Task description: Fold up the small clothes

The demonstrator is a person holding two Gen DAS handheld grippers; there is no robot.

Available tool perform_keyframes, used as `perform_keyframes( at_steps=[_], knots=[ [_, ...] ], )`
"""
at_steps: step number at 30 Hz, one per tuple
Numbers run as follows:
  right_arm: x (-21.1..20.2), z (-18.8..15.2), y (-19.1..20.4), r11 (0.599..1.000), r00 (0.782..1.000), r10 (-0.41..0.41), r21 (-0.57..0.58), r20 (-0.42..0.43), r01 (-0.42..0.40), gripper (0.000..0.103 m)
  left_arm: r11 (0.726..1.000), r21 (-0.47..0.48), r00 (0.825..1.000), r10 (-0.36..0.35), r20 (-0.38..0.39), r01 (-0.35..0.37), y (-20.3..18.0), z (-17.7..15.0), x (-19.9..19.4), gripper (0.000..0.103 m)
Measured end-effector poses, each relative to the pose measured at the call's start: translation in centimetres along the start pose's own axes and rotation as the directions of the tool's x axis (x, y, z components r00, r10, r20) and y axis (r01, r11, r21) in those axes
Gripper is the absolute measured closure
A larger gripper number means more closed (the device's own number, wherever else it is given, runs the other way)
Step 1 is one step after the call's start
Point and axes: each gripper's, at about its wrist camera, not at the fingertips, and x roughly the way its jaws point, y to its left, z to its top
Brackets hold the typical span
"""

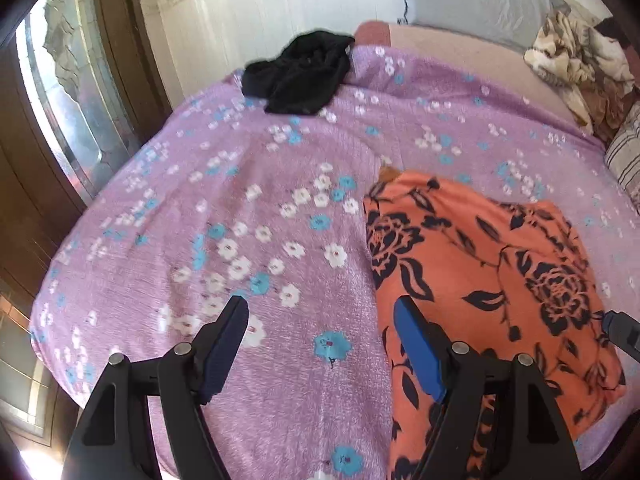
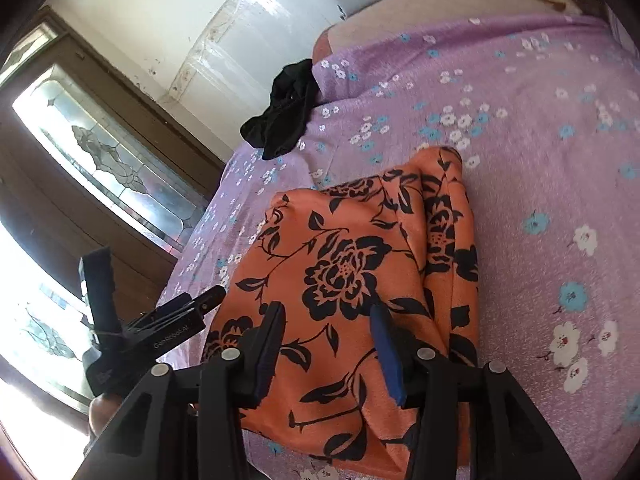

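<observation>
Lilac floral bedspread (image 1: 240,220) | orange garment (image 2: 352,264) folded, seemingly | stained-glass door (image 2: 112,160) | both jaws released

From my remote station I see an orange garment (image 2: 352,280) printed with black roses and leaves, lying on a lilac bedspread (image 1: 248,208) scattered with white and light-blue flowers. A plain black garment (image 1: 300,72) lies beyond. My grippers are black with blue pads (image 1: 420,360). A brown-and-cream patterned blanket (image 1: 572,64) and grey striped cushion (image 1: 626,156) edge the frame.
</observation>
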Motion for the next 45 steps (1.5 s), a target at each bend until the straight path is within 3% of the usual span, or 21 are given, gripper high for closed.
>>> perform_keyframes(
  at_steps=[4,7,9,15,26,33,38,45],
  knots=[
    [-3.4,-0.8,2.8,0.996,0.995,-0.050,-0.071,0.090,0.057,0.048,0.999,0.021,0.995,0.036,0.094,-0.038,0.3,0.5,-4.5,0.026],
    [-5.8,-1.0,4.2,0.991,0.986,-0.080,-0.097,0.145,0.094,0.044,0.998,0.017,0.984,0.055,0.171,-0.059,0.7,1.0,-8.2,0.015],
    [-7.2,-0.9,5.3,0.987,0.979,-0.092,-0.116,0.180,0.114,0.043,0.999,0.005,0.975,0.052,0.218,-0.054,1.1,1.2,-10.5,0.014],
    [-11.4,-0.3,7.9,0.973,0.958,-0.129,-0.153,0.256,0.172,0.040,0.997,-0.021,0.952,0.074,0.297,-0.072,1.5,1.6,-16.1,0.004],
    [-16.9,-0.4,10.7,0.931,0.910,-0.211,-0.211,0.357,0.298,0.030,0.988,-0.088,0.922,0.153,0.356,-0.130,1.8,1.0,-23.3,0.002],
    [-19.0,-0.2,12.0,0.912,0.889,-0.235,-0.226,0.394,0.341,0.030,0.989,-0.120,0.935,0.121,0.333,-0.085,2.2,0.9,-25.9,0.002],
    [-20.0,0.1,12.5,0.908,0.872,-0.242,-0.218,0.425,0.358,0.030,0.989,-0.085,0.923,0.142,0.358,-0.119,1.9,1.1,-27.4,0.002],
    [-20.3,0.9,12.3,0.903,0.861,-0.257,-0.207,0.440,0.376,0.030,0.990,-0.093,0.915,0.131,0.382,-0.103,2.1,1.5,-28.3,0.002]
  ],
)
